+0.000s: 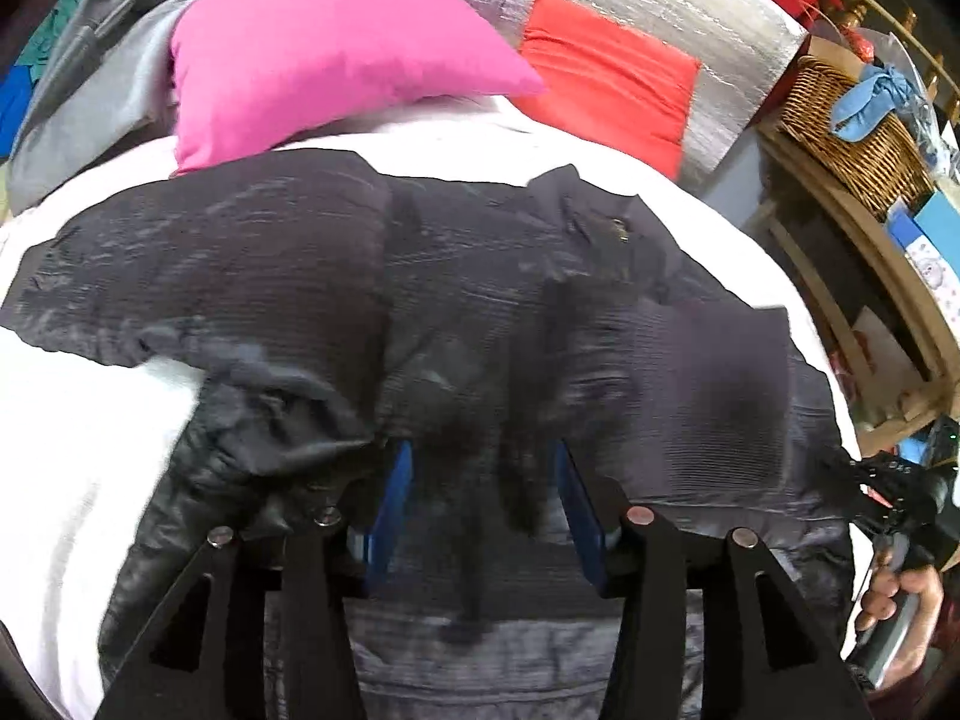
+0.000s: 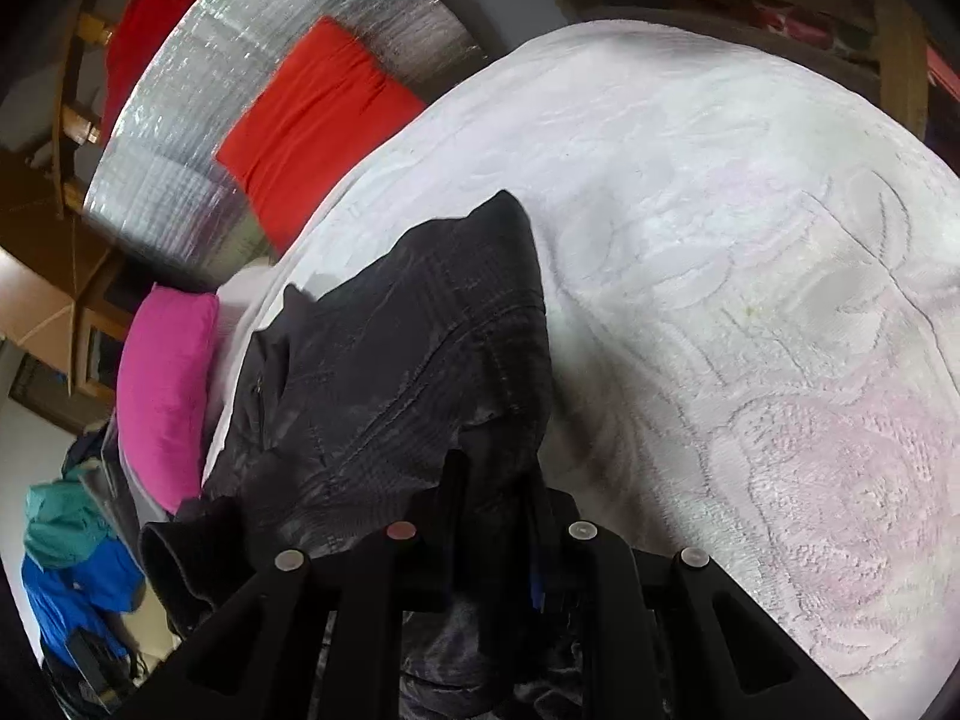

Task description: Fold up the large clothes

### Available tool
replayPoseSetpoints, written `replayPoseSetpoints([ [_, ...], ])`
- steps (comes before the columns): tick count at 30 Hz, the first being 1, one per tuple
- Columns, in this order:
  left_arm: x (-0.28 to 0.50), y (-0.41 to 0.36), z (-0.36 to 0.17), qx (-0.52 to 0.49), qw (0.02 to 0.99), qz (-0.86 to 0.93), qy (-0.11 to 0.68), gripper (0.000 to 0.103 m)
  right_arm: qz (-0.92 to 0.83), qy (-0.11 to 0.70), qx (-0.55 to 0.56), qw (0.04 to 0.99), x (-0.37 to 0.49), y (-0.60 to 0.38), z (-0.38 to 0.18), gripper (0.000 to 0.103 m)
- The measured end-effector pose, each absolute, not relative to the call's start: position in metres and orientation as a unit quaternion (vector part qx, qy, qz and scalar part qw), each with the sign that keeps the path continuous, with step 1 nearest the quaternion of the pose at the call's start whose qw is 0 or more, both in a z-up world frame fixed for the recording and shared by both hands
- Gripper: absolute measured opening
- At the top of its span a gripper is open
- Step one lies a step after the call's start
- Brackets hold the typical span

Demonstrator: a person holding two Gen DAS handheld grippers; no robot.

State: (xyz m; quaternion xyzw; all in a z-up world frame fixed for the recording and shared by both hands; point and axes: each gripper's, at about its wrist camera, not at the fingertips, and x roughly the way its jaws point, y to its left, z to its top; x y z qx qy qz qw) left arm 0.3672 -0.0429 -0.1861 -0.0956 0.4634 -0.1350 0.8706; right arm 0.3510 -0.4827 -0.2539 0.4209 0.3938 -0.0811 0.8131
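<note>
The dark jacket (image 1: 456, 312) lies lengthwise across the bed (image 2: 750, 276). The left gripper (image 1: 483, 498) hovers half open over its middle, gripping nothing; the right gripper (image 2: 495, 516) has its jaws pinched shut on the jacket's edge at lower right.

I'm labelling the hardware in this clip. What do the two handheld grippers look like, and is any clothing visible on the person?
Both are matte black. The left gripper has angular strut arms with triangular cut-outs, round metallic pivot pins and flat blue pads. The right gripper has the same struts and pins, with a sliver of blue pad. No cables show. At the right hand, a dark maroon sleeve edge shows.
</note>
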Motion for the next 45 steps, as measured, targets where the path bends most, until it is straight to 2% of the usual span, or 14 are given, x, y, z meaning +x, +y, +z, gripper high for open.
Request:
replayPoseSetpoints([
  [4, 0.358, -0.048, -0.172, -0.06, 0.886, -0.147, 0.435, 0.051, -0.099, 0.383, 0.403, 0.825, 0.352, -0.48, -0.246, 0.018],
  [7, 0.353, -0.041, -0.16, -0.02, 0.903, -0.124, 0.41, 0.053, -0.134, 0.386, 0.38, 0.83, 0.351, -0.475, -0.233, 0.022],
  [9, 0.354, -0.026, -0.156, -0.024, 0.908, -0.108, 0.403, 0.053, -0.162, 0.375, 0.382, 0.829, 0.345, -0.477, -0.221, 0.037],
  [10, 0.355, -0.02, -0.156, -0.032, 0.908, -0.107, 0.404, 0.053, -0.17, 0.366, 0.384, 0.831, 0.341, -0.478, -0.216, 0.062],
  [11, 0.354, -0.011, -0.156, -0.041, 0.906, -0.107, 0.408, 0.053, -0.181, 0.349, 0.385, 0.835, 0.335, -0.48, -0.209, 0.08],
  [14, 0.356, -0.003, -0.16, -0.041, 0.905, -0.098, 0.412, 0.053, -0.197, 0.297, 0.368, 0.859, 0.318, -0.475, -0.186, 0.08],
  [17, 0.352, 0.002, -0.161, -0.041, 0.905, -0.102, 0.412, 0.053, -0.084, 0.277, 0.407, 0.866, 0.319, -0.461, -0.185, 0.08],
  [23, 0.344, -0.002, -0.158, -0.017, 0.911, -0.102, 0.4, 0.061, 0.127, 0.328, 0.535, 0.768, 0.371, -0.402, -0.229, 0.08],
  [27, 0.337, 0.011, -0.157, -0.016, 0.916, -0.093, 0.39, 0.066, 0.132, 0.382, 0.541, 0.738, 0.407, -0.369, -0.256, 0.08],
  [29, 0.335, 0.017, -0.158, -0.014, 0.916, -0.088, 0.391, 0.066, 0.16, 0.383, 0.558, 0.719, 0.416, -0.356, -0.26, 0.08],
  [34, 0.334, 0.034, -0.158, -0.027, 0.917, -0.082, 0.39, 0.066, 0.366, 0.279, 0.56, 0.688, 0.416, -0.323, -0.209, 0.08],
  [36, 0.334, 0.036, -0.153, -0.043, 0.918, -0.091, 0.383, 0.066, 0.411, 0.264, 0.547, 0.679, 0.411, -0.32, -0.196, 0.08],
  [41, 0.326, 0.024, -0.136, -0.066, 0.927, -0.124, 0.349, 0.067, 0.25, 0.289, 0.499, 0.778, 0.393, -0.361, -0.196, 0.08],
  [45, 0.318, -0.004, -0.132, -0.029, 0.932, -0.145, 0.33, 0.076, 0.062, 0.27, 0.422, 0.863, 0.365, -0.414, -0.183, 0.08],
])
